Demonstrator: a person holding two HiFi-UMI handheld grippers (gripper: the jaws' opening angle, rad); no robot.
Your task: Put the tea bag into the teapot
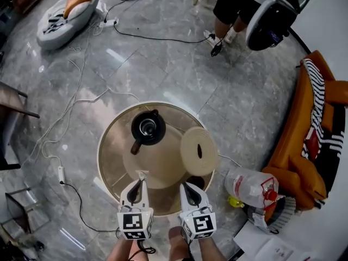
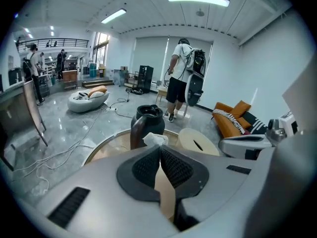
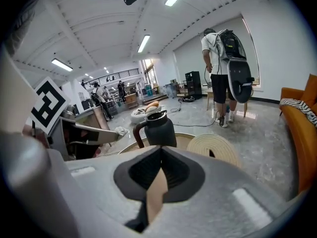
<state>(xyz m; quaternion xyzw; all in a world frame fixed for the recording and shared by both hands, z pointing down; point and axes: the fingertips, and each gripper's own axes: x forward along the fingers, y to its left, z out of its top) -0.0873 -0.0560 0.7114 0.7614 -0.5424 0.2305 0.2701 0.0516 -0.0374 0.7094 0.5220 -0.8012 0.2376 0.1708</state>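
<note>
A black teapot (image 1: 148, 128) with a brown handle stands with its mouth uncovered on the far left part of the round table (image 1: 111, 145). My left gripper (image 1: 142, 178) is at the table's near edge, shut on a white tea bag (image 1: 142, 174) that pokes out past the tips. In the left gripper view the tea bag (image 2: 155, 139) sits at the shut gripper (image 2: 159, 148), just short of the teapot (image 2: 147, 124). My right gripper (image 1: 184, 185) hovers beside it, shut and holding nothing. In the right gripper view, this gripper (image 3: 159, 150) faces the teapot (image 3: 154, 129).
A cream round disc with a slot (image 1: 199, 151) lies on the table's right side. A plastic bag (image 1: 253, 186) and an orange sofa (image 1: 310, 145) are to the right. Cables (image 1: 70, 107) cross the floor at left. A person (image 1: 234, 7) stands beyond the table.
</note>
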